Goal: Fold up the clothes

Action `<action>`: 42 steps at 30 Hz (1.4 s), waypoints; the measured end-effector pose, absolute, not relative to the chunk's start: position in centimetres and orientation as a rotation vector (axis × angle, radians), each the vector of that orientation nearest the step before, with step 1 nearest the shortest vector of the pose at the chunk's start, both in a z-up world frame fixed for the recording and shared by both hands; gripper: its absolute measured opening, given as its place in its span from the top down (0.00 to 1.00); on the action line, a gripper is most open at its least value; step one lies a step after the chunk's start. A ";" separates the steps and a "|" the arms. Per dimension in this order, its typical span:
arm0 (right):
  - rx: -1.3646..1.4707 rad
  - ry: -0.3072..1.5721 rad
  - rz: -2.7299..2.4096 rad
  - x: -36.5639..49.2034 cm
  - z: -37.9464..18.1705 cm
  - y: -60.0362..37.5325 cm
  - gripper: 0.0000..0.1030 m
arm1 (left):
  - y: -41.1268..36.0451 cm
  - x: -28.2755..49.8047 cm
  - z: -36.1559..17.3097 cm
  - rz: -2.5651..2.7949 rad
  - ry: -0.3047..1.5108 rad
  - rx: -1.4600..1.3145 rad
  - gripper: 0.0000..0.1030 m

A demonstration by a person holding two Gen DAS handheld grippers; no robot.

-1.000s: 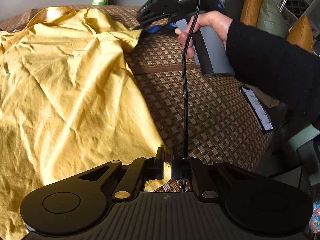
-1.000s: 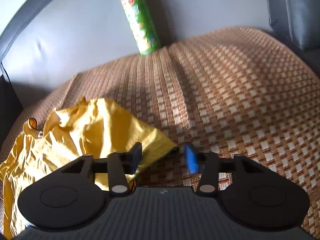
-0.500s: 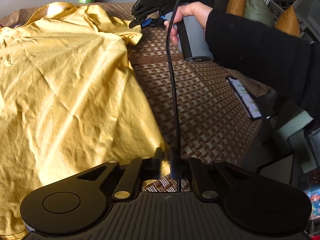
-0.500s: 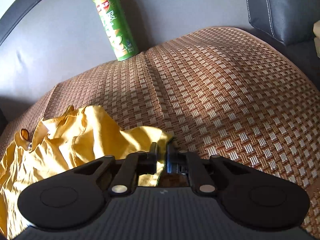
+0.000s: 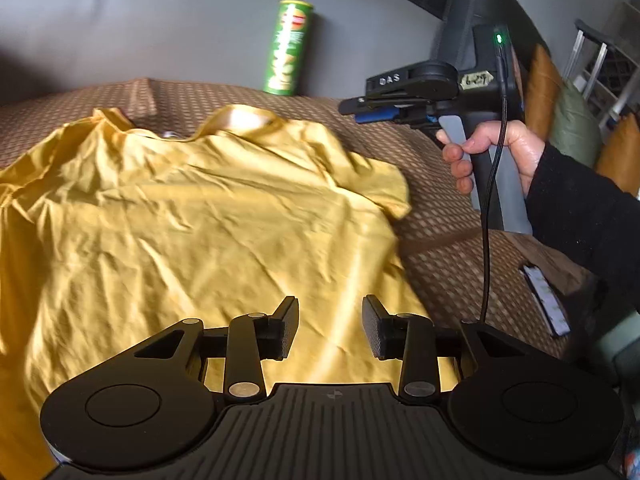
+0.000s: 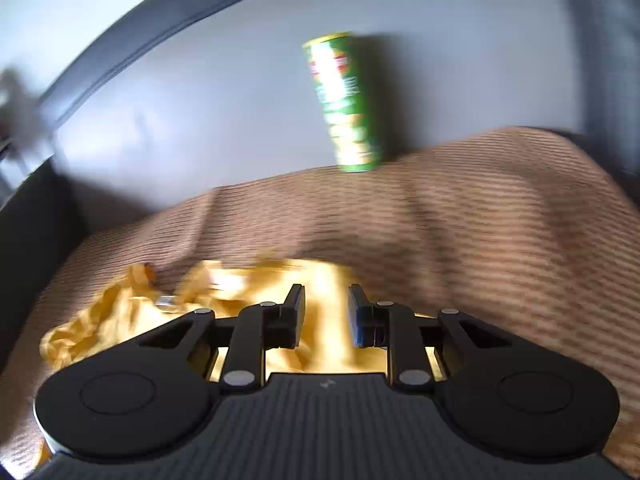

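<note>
Grey sofa back, brown woven seat mat, sunlit.

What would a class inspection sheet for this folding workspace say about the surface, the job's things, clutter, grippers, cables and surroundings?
Surface: brown woven mat over a grey sofa.
Job's things: yellow T-shirt, spread flat and creased, unfolded.
Clutter: green snack can upright against the backrest; phone at the mat's edge.
Grippers: left gripper open over the shirt; right gripper open, empty, held by a hand.
Cables: black cable hangs from the right gripper.
Surroundings: orange and green cushions.
</note>
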State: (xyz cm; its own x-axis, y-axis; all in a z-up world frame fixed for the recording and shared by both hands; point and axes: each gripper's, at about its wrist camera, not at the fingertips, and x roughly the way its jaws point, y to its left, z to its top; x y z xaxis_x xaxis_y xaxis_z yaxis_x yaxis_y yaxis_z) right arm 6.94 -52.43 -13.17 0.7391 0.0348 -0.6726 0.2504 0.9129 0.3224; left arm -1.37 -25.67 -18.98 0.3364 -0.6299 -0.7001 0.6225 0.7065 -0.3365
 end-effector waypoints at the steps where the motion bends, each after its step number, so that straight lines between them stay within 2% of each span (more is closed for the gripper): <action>1: 0.399 0.742 -0.099 8.4 -13.4 -51.4 0.74 | -25.5 -0.4 -19.2 -0.787 0.909 -0.004 0.50; 7: 0.339 0.769 -0.092 16.5 -15.6 -47.6 0.74 | -24.0 8.0 -19.1 -0.583 0.861 -0.030 0.50; 12: 0.255 0.851 -0.078 18.1 -17.9 -46.9 0.74 | -22.2 14.1 -19.6 -0.483 0.865 -0.065 0.49; 17: 0.088 0.805 -0.001 14.0 -18.5 -45.7 0.74 | -22.0 15.7 -20.5 -0.453 0.876 -0.052 0.48; 24: 0.052 0.762 0.006 12.8 -18.1 -46.2 0.75 | -23.4 15.8 -20.7 -0.499 0.893 -0.019 0.47; 27: 0.037 0.744 0.009 12.2 -17.9 -46.4 0.75 | -24.2 14.8 -19.9 -0.555 0.879 0.010 0.43; 33: 0.115 0.715 -0.068 10.4 -14.7 -51.7 0.59 | -27.2 14.6 -18.5 -0.606 0.829 0.085 0.43; 38: 0.181 0.741 -0.086 10.3 -14.6 -53.7 0.59 | -29.7 15.8 -17.5 -0.616 0.775 0.137 0.43; 42: 0.146 0.747 -0.035 12.4 -15.1 -51.3 0.58 | -31.0 20.5 -17.8 -0.624 0.793 0.186 0.42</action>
State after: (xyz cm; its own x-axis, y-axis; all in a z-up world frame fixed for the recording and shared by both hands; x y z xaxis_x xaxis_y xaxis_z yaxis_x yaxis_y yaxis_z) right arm 12.38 -51.29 -15.07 0.7334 0.0204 -0.6795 0.0837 0.9892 0.1201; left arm 20.48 -31.02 -17.76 0.5337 -0.4528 -0.7143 0.5880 0.8057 -0.0714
